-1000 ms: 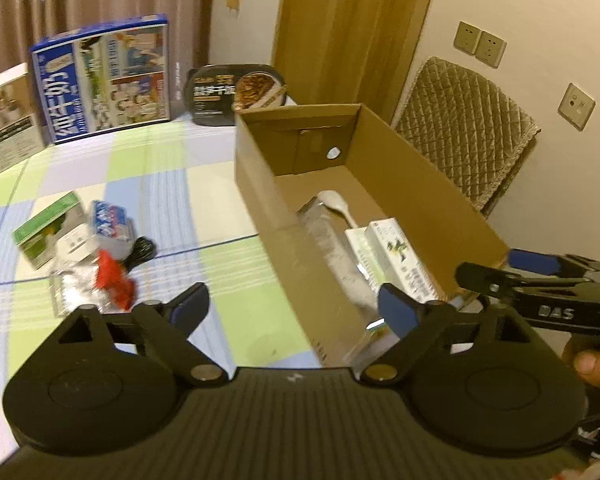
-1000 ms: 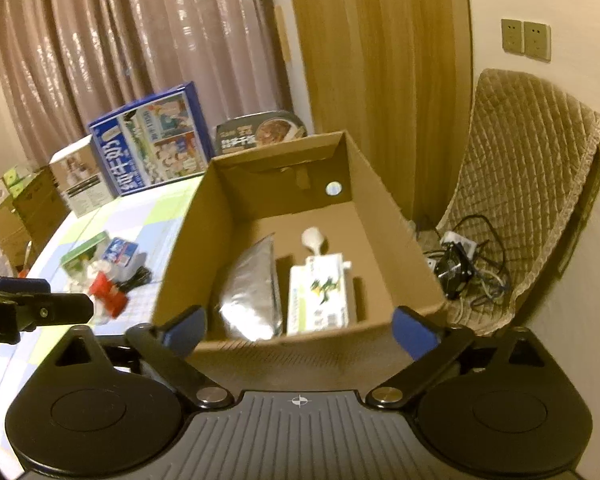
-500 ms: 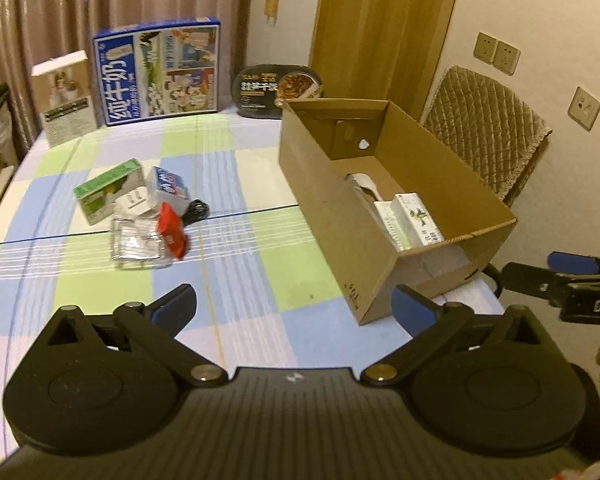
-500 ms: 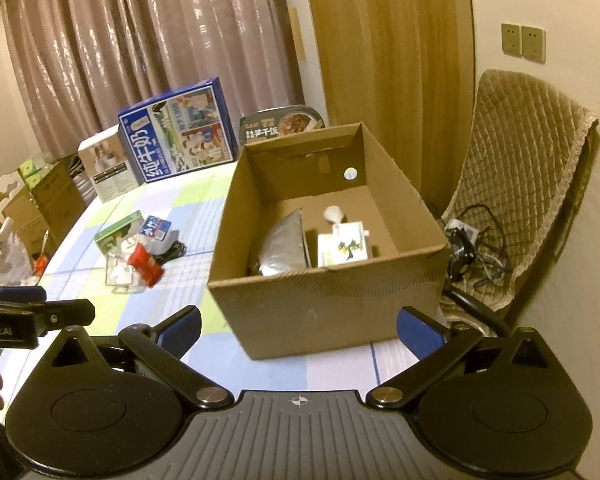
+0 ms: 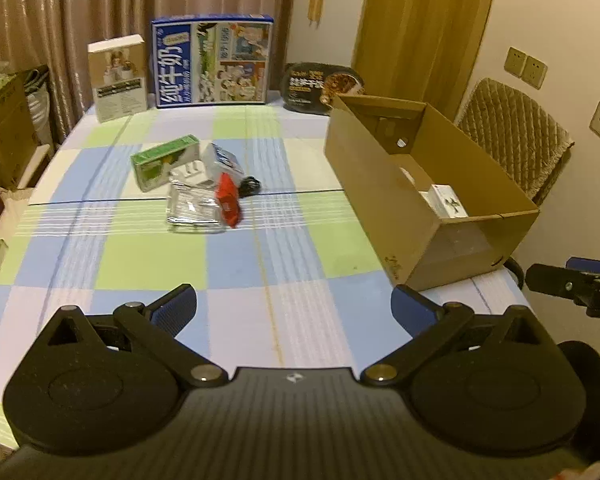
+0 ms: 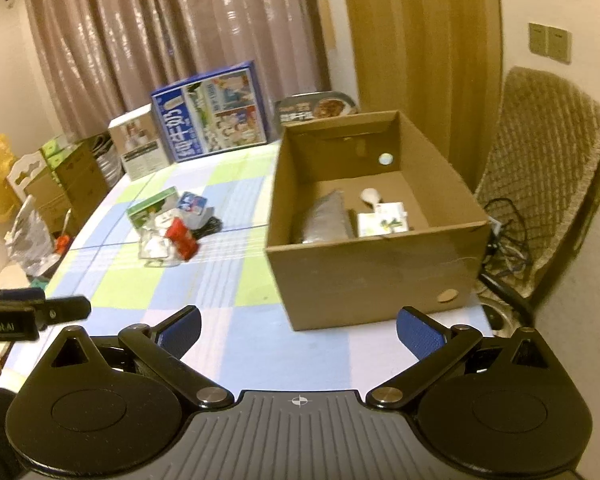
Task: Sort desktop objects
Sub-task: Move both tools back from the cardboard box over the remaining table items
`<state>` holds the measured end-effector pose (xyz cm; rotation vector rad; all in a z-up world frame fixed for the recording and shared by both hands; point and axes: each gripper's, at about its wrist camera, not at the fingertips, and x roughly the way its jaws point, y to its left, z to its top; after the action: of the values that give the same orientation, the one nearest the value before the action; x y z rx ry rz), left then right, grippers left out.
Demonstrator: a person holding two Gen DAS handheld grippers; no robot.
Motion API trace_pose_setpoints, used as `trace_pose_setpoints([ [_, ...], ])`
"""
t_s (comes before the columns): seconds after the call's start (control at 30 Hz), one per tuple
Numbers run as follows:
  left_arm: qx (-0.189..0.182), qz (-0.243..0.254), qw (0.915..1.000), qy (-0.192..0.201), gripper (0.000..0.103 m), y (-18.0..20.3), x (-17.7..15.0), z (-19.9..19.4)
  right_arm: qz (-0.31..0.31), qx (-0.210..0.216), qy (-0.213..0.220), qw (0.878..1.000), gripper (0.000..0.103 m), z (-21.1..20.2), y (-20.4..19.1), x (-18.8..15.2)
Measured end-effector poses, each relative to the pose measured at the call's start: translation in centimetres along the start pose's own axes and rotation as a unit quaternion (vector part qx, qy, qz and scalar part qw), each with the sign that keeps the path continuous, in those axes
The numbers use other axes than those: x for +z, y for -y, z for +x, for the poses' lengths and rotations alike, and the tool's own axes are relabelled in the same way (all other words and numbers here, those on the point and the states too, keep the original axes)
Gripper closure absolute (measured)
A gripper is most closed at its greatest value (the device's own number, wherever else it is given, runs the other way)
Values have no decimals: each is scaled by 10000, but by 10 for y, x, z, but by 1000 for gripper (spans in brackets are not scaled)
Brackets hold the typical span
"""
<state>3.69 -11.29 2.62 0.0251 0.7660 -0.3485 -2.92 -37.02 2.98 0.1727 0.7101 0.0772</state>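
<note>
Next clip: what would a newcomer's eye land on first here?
Probably the open cardboard box at the right edge of the checked tablecloth, already holding a silver pouch and a small white carton. Next, the unsorted heap mid-table: a green carton, a red packet and a clear wrapper.

- An open cardboard box (image 6: 374, 280) stands at the surface's right edge; a silver pouch (image 6: 328, 220), a white-green carton (image 6: 382, 224) and a white spoon (image 6: 370, 196) lie inside.
- Left of the box, well apart, huddle a green carton (image 5: 164, 162), a clear packet (image 5: 192, 208), a red packet (image 5: 228, 200) and a black cable (image 5: 250, 186).
</note>
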Motion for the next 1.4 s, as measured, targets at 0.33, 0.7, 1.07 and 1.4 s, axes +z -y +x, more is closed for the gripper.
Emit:
trace_pose_setpoints([
  [0.33,257,-224,9993,148,2,-32,0,-23,-156,345,96,9992,2,3,-29,2],
  [0.7,744,-130,9966,324,1,-51,1,-58,-291,753,183,9966,2,7,-54,-1],
  [1.07,412,-334,9984,184,1,-69,3,-47,-746,605,179,9952,2,18,-80,-2],
  [1.4,639,-118,9974,316,1,-93,18,-23,-1375,850,224,9866,2,45,-111,8],
])
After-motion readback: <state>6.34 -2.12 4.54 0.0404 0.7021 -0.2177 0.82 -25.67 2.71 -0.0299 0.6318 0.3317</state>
